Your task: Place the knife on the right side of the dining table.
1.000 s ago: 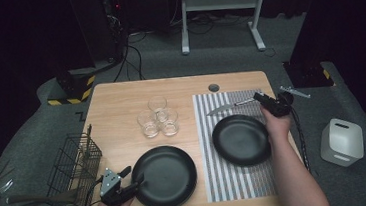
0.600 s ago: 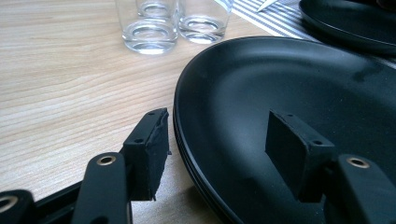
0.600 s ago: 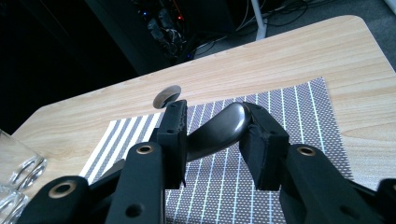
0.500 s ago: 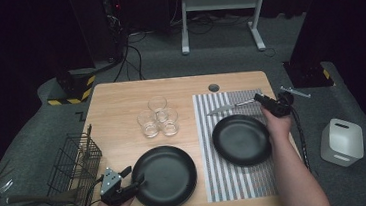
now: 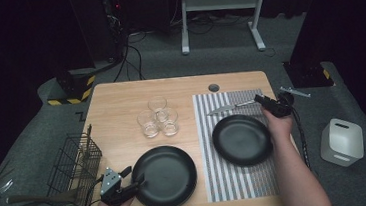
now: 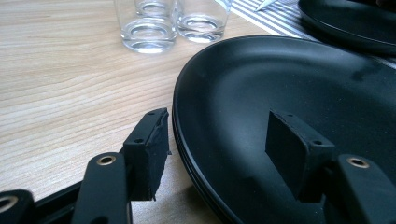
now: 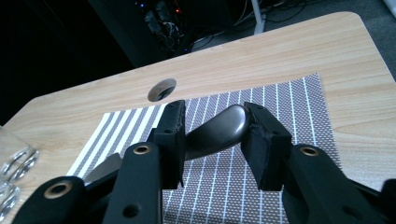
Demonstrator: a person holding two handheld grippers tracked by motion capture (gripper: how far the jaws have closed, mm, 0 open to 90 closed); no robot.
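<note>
- Two hand-held grippers are working over a wooden bench [image 5: 116, 104], one in each of a person's hands.
- Taking the striped placemat [image 5: 238, 178] on the bench as the landmark: the right hand-held gripper [image 5: 262, 100] is hovering over the mat's far right corner.
- In the right gripper view, its jaws are sitting on either side of the dark rounded handle of a knife [image 7: 218, 132]. The left pad is touching the handle, and the right pad is just at it; whether that one is pressing, I cannot tell. The jaws are standing partly open and have just been opening a little.
- The knife [image 5: 231, 108] is lying across the far end of the mat, blade pointing toward the mat's left edge.
- A black plate [image 5: 242, 140] is resting on the mat, just on the near side of the knife.
- A second black plate [image 5: 166, 176] is sitting on bare wood just left of the mat.
- The left hand-held gripper [image 5: 133, 178] is standing wide open at that plate's left rim, one jaw over the plate, the other outside it, neither pad touching.
- Three clear glasses [image 5: 158, 117] are clustered left of the mat's far end.
- A wire basket [image 5: 74, 167] is sitting well left of the mat, at the bench's edge.
</note>
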